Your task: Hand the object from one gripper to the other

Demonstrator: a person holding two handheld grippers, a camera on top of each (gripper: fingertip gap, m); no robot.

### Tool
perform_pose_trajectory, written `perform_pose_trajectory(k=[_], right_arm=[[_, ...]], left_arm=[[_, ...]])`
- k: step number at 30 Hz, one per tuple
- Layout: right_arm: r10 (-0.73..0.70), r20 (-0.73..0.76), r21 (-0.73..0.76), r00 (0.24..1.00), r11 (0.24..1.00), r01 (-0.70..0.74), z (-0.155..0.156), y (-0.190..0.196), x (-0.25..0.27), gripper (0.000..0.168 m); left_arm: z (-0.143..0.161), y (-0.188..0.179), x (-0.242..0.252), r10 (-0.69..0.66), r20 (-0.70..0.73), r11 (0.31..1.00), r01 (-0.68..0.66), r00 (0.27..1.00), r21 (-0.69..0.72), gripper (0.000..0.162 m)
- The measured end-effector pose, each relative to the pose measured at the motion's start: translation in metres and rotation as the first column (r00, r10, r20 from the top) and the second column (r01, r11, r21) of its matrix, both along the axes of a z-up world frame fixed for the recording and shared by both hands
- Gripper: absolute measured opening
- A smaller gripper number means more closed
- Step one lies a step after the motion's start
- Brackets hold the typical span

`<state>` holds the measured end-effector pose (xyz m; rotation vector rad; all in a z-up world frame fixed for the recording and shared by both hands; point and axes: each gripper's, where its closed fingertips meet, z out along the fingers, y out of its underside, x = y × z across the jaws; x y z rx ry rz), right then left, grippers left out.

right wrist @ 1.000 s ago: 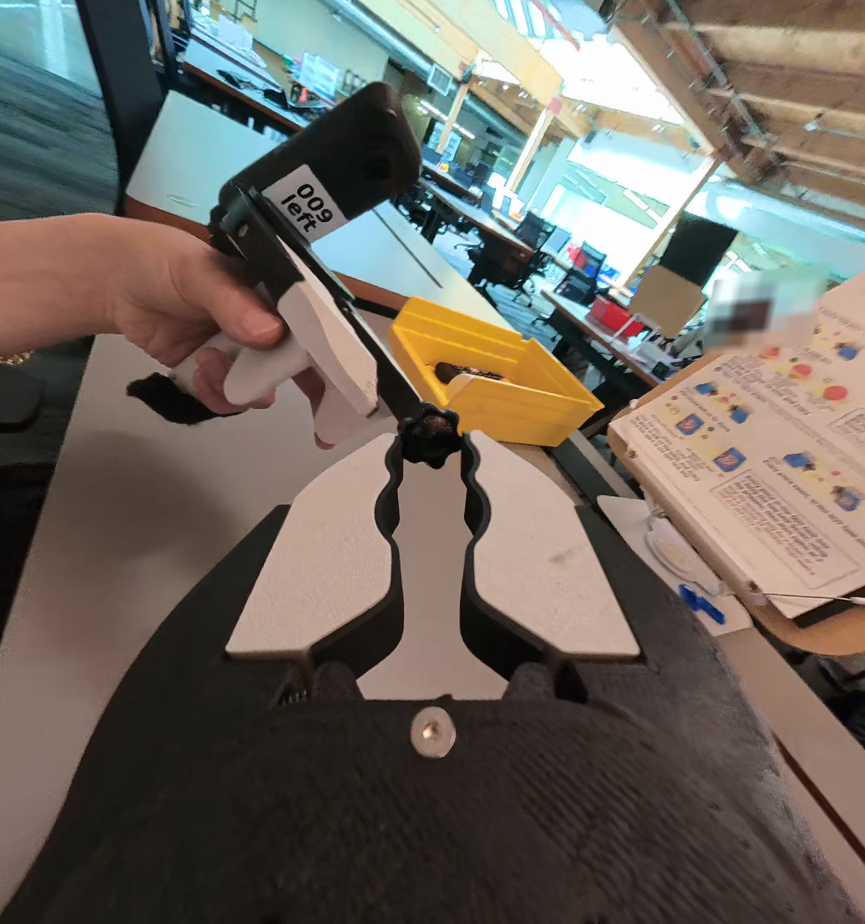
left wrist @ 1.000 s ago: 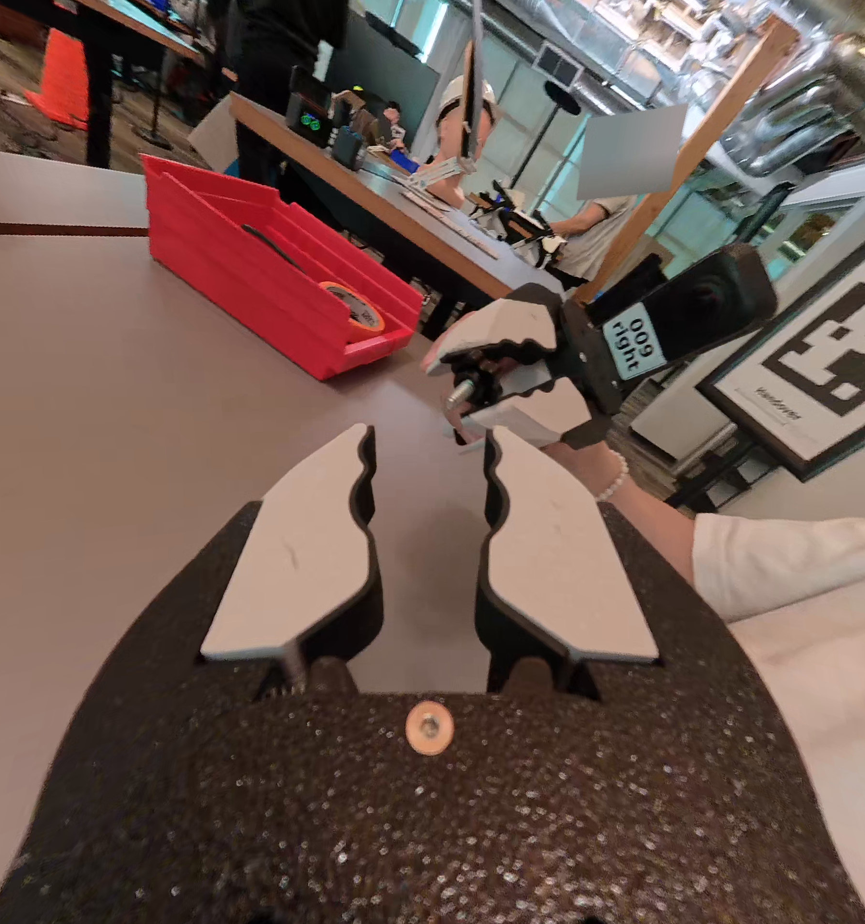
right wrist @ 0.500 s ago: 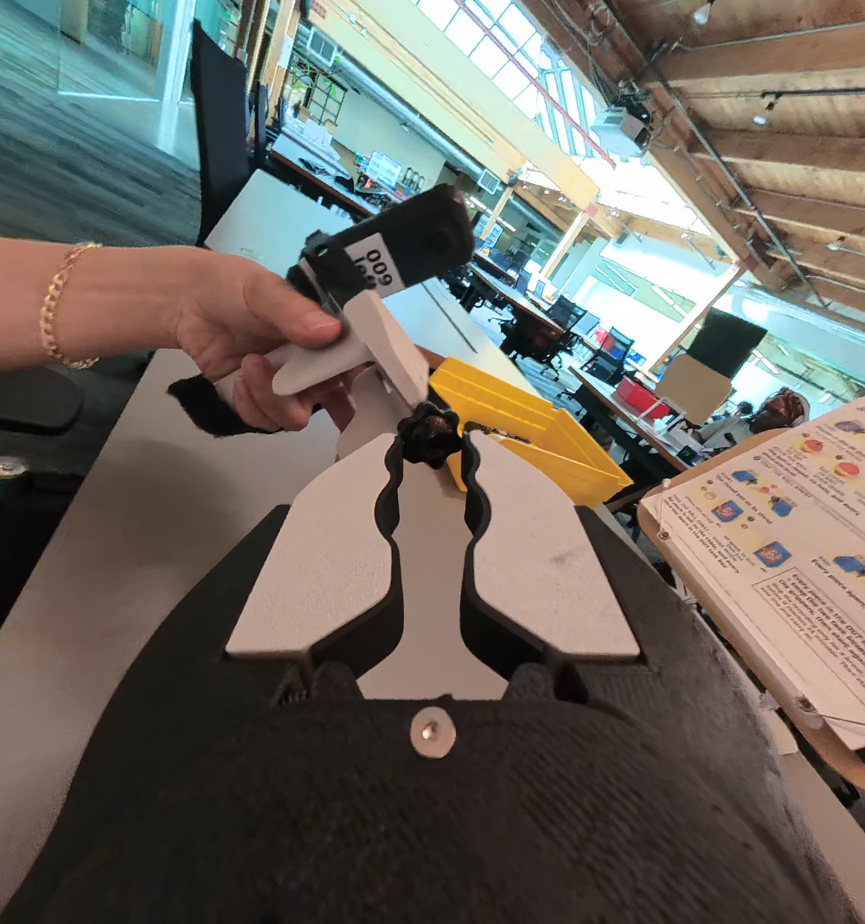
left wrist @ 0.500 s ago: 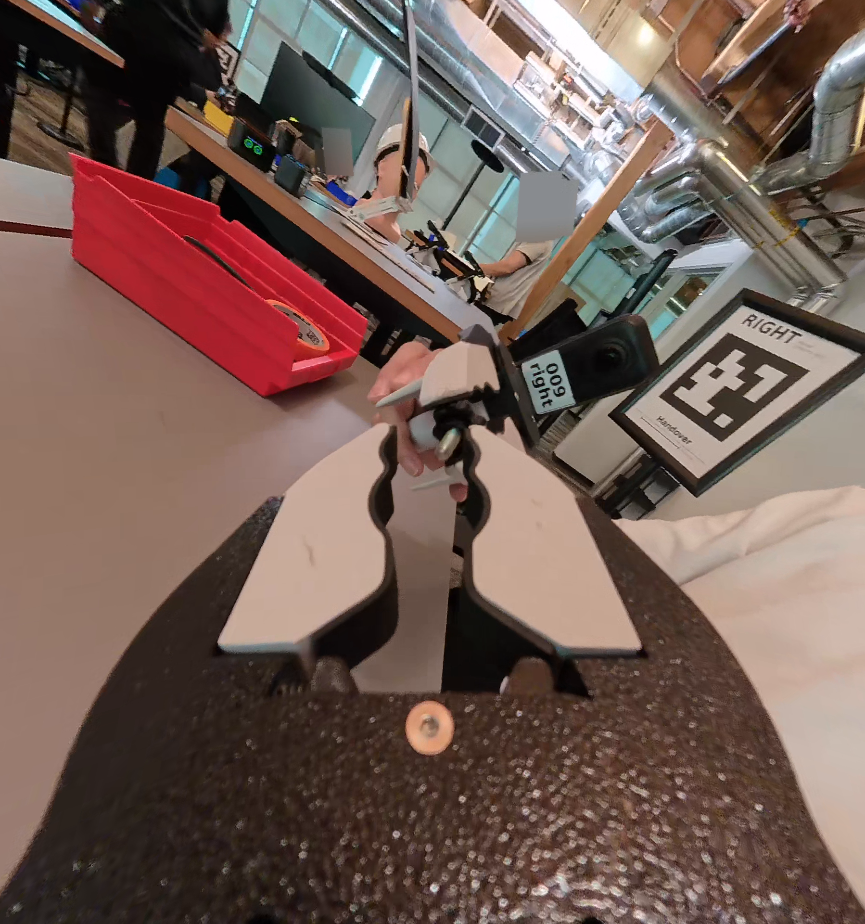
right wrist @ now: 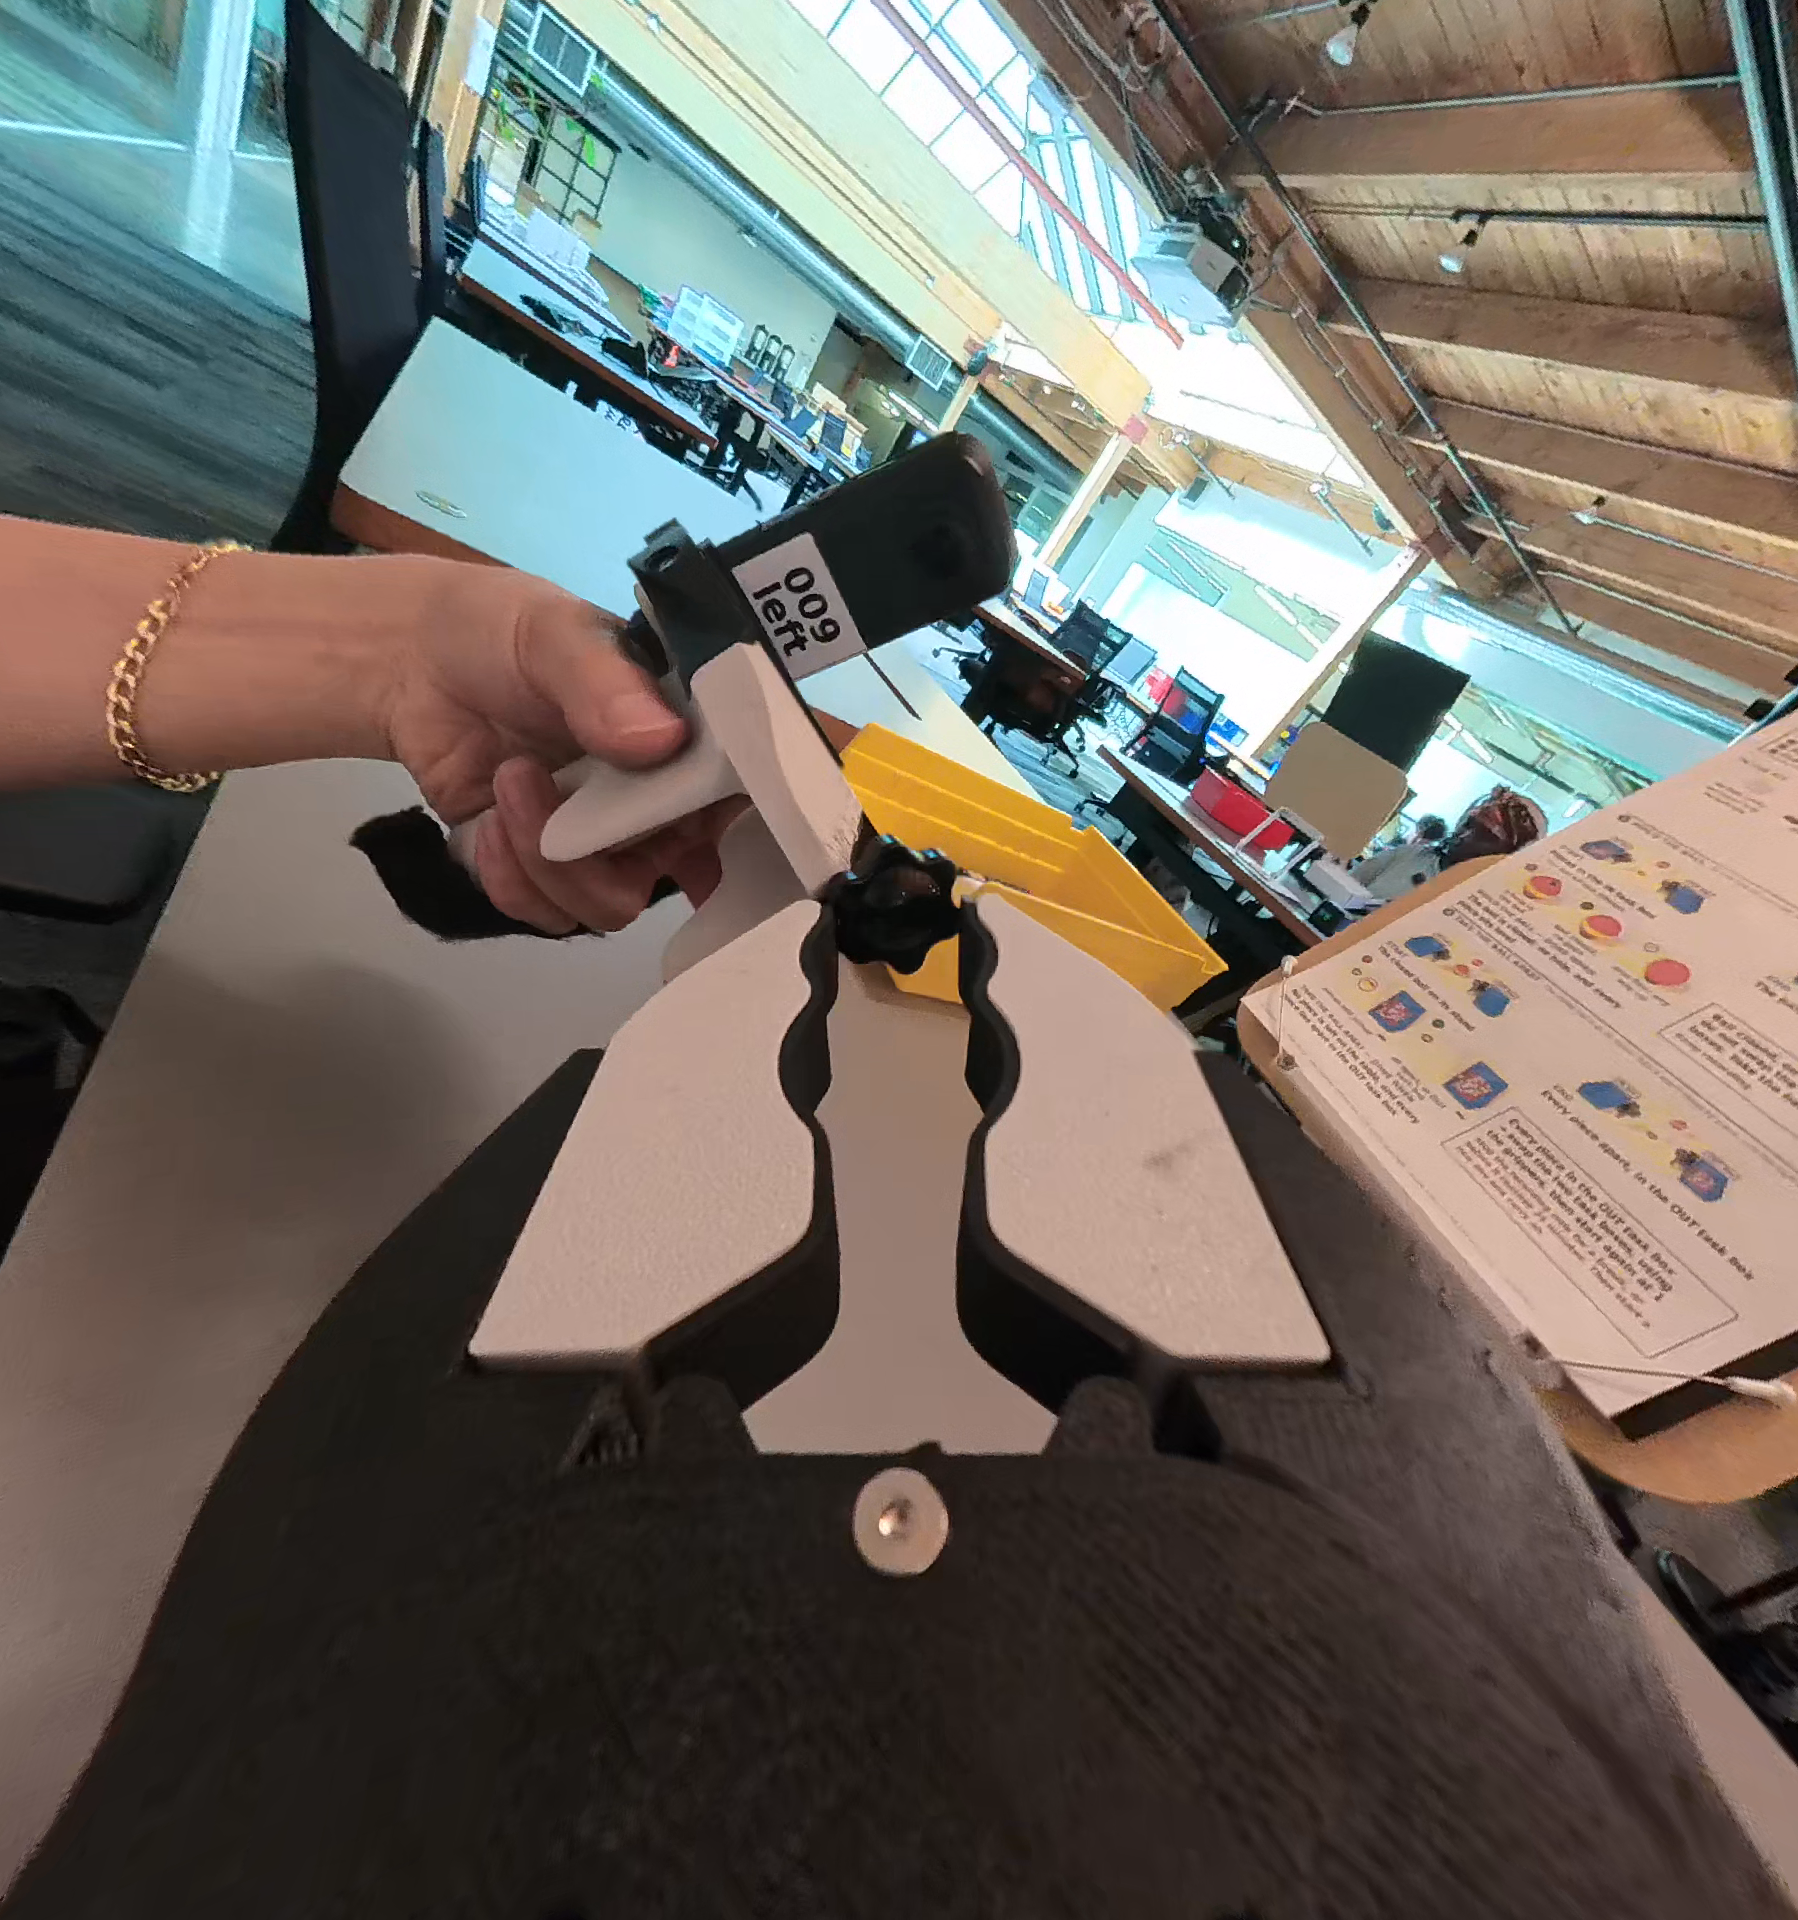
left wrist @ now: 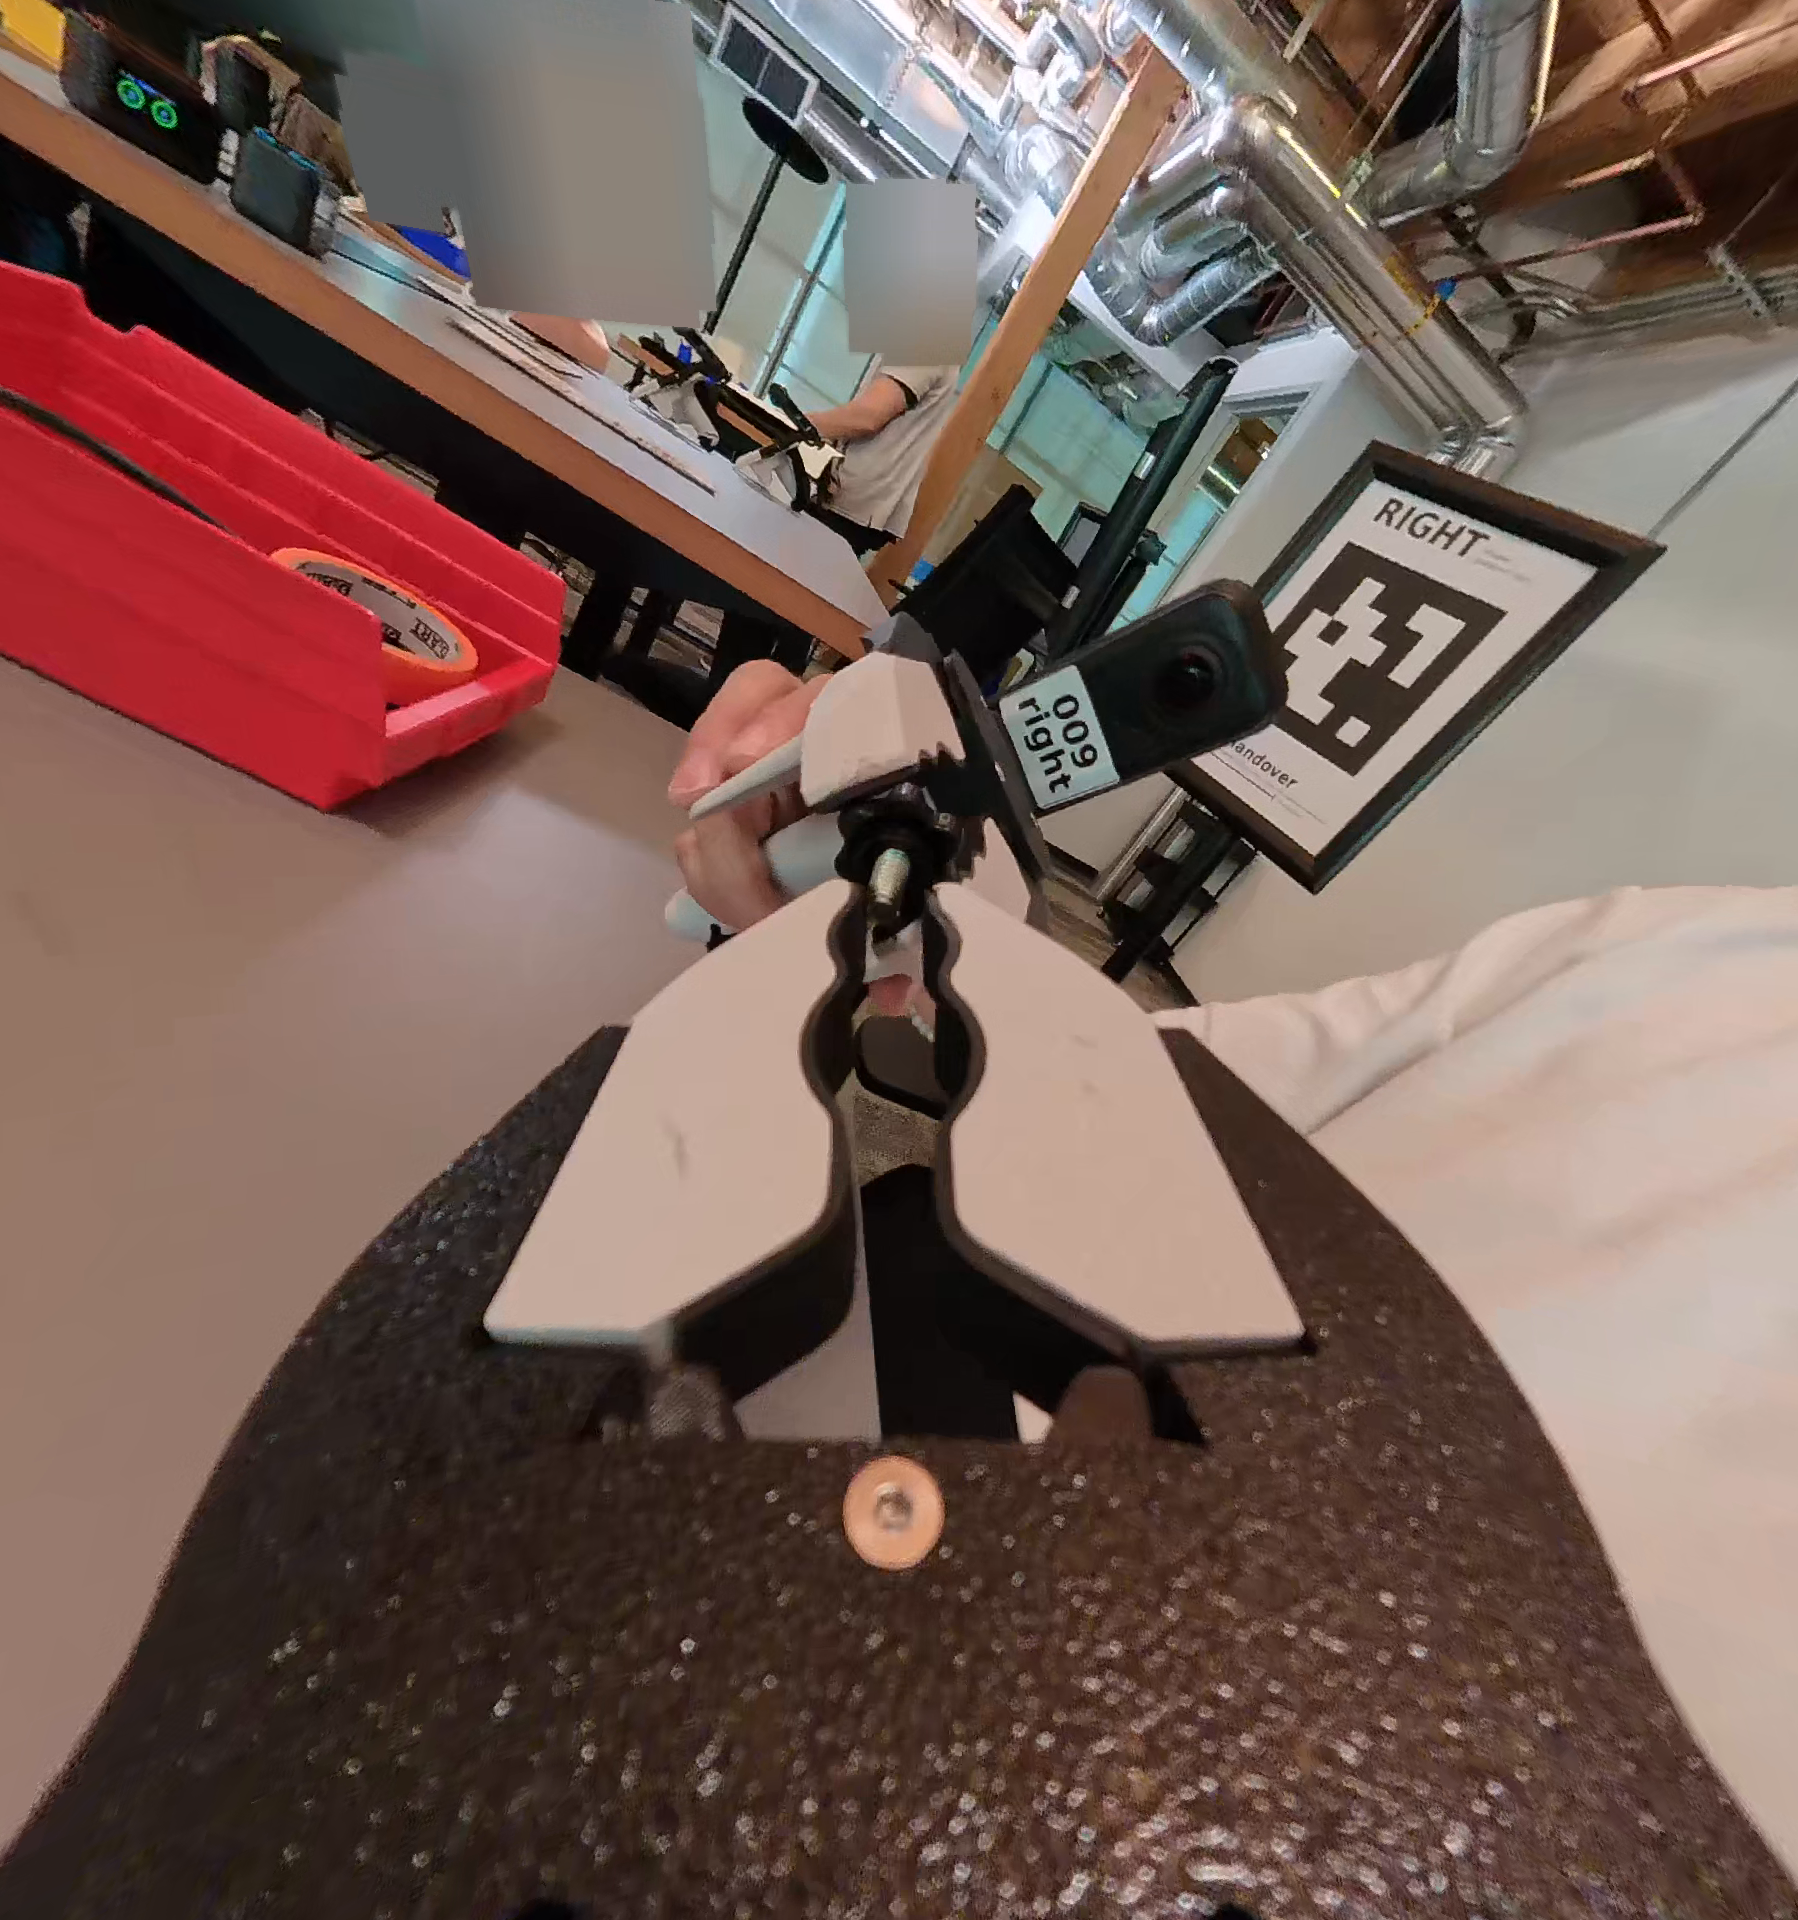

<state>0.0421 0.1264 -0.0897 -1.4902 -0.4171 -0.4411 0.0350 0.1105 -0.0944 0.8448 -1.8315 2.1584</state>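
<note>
The right gripper (right wrist: 890, 925) is clamped on the black lobed plastic knob with a threaded steel stud (right wrist: 890, 914), pinching the knob head at its very fingertips. In the left wrist view the left gripper (left wrist: 890, 925) has its jaws narrowed around the stud's free end (left wrist: 887, 894); the tips look close enough to touch it, but I cannot tell whether they actually grip it or merely bracket it.

The object hangs in the air between the two tools, above the grey table (left wrist: 199, 987), with the red plastic bin (left wrist: 199, 665) off to the side and the yellow plastic bin (right wrist: 1030, 862) beyond.

Its long axis runs along the stud, roughly from one gripper towards the other, knob head on the right gripper's side and stud tip pointing at the left.

To do the handover well, I judge the left gripper should seat firmly on the threads before the right lets go, since a thin round stud can pivot or slip out
</note>
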Motion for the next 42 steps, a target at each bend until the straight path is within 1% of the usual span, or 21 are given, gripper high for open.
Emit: perform_pose_trajectory(k=[3,5,6,7,10,13,14,16,18,20,22,24,27,28,30,32,35,37,40,41,42], right_arm=[[-0.031,-0.019,-0.007,0.999,1.000,0.030,-0.004,-0.007,0.005,0.022],[-0.073,-0.050,-0.032,0.996,0.997,0.071,-0.010,-0.010,0.011,0.022],[-0.087,-0.067,-0.039,0.994,0.996,0.084,-0.012,-0.012,0.012,0.019],[-0.083,-0.093,-0.037,0.992,0.996,0.080,-0.011,-0.014,0.011,0.016],[-0.048,-0.182,-0.014,0.982,0.999,0.046,-0.007,-0.019,0.010,0.015],[-0.038,-0.168,-0.017,0.985,0.999,0.036,-0.007,-0.018,0.010,0.015],[-0.037,-0.157,-0.020,0.987,0.999,0.034,-0.007,-0.018,0.011,0.017],[-0.021,-0.157,-0.027,0.987,0.999,0.017,-0.007,-0.018,0.010,0.027],[0.021,-0.181,-0.032,0.983,0.999,-0.027,-0.008,-0.019,0.006,0.031],[0.044,-0.224,-0.011,0.974,0.999,-0.047,-0.005,-0.019,0.005,0.035],[0.071,-0.297,0.025,0.952,0.997,-0.067,0.004,-0.018,0.004,0.040],[0.065,-0.375,0.052,0.925,0.997,-0.049,0.012,-0.016,0.009,0.044],[0.025,-0.417,0.024,0.909,1.000,-0.016,0.013,-0.010,0.019,0.052],[0.026,-0.416,0.011,0.909,1.000,-0.023,0.012,-0.009,0.020,0.053],[0.073,-0.389,-0.006,0.918,0.997,-0.082,0.008,-0.005,0.014,0.052],[0.106,-0.351,-0.013,0.930,0.993,-0.118,0.005,-0.003,0.010,0.044],[0.110,-0.304,-0.015,0.946,0.993,-0.120,0.001,0.000,0.008,0.038],[0.129,-0.261,-0.014,0.957,0.990,-0.137,-0.001,0.001,0.004,0.036],[0.126,-0.208,-0.024,0.970,0.991,-0.134,-0.006,0.004,0.002,0.028],[0.111,-0.204,-0.017,0.973,0.993,-0.117,-0.005,0.004,0.004,0.022],[0.117,-0.209,-0.013,0.971,0.992,-0.122,-0.005,0.003,0.004,0.022]], left_arm=[[-0.004,-0.005,0.004,-0.007,0.054,0.999,0.005,0.999,0.039,0.004],[-0.009,-0.008,0.008,0.007,0.114,0.995,-0.018,0.993,0.099,0.003],[-0.009,-0.009,0.010,0.024,0.150,0.992,-0.042,0.988,0.117,0.003],[-0.009,-0.009,0.011,0.036,0.184,0.989,-0.061,0.982,0.132,0.003],[-0.007,-0.010,0.010,0.060,0.272,0.980,-0.109,0.960,0.168,0.003],[-0.006,-0.008,0.012,0.082,0.291,0.973,-0.140,0.953,0.184,0.002],[-0.005,-0.006,0.013,0.095,0.294,0.972,-0.153,0.951,0.181,0.002],[0.000,0.001,0.014,0.122,0.291,0.973,-0.173,0.949,0.154,0.002],[0.003,0.009,0.016,0.160,0.308,0.967,-0.211,0.938,0.141,0.002],[0.001,0.017,0.020,0.191,0.339,0.950,-0.260,0.921,0.173,0.002],[-0.003,0.022,0.024,0.220,0.383,0.925,-0.316,0.897,0.210,0.002],[-0.005,0.022,0.024,0.219,0.421,0.909,-0.341,0.880,0.240,0.002],[-0.008,0.019,0.024,0.210,0.474,0.884,-0.373,0.855,0.282,0.002],[-0.009,0.017,0.024,0.204,0.485,0.877,-0.378,0.850,0.295,0.002],[-0.012,0.015,0.022,0.187,0.487,0.873,-0.372,0.853,0.315,0.002],[-0.013,0.014,0.020,0.183,0.483,0.879,-0.363,0.856,0.310,0.002],[-0.012,0.014,0.017,0.188,0.449,0.898,-0.337,0.874,0.281,0.002],[-0.012,0.013,0.015,0.182,0.428,0.912,-0.315,0.885,0.264,0.002],[-0.016,0.013,0.015,0.174,0.418,0.910,-0.308,0.892,0.279,0.002],[-0.016,0.013,0.014,0.173,0.420,0.910,-0.308,0.891,0.279,0.002],[-0.015,0.012,0.014,0.170,0.421,0.911,-0.305,0.891,0.277,0.002]])
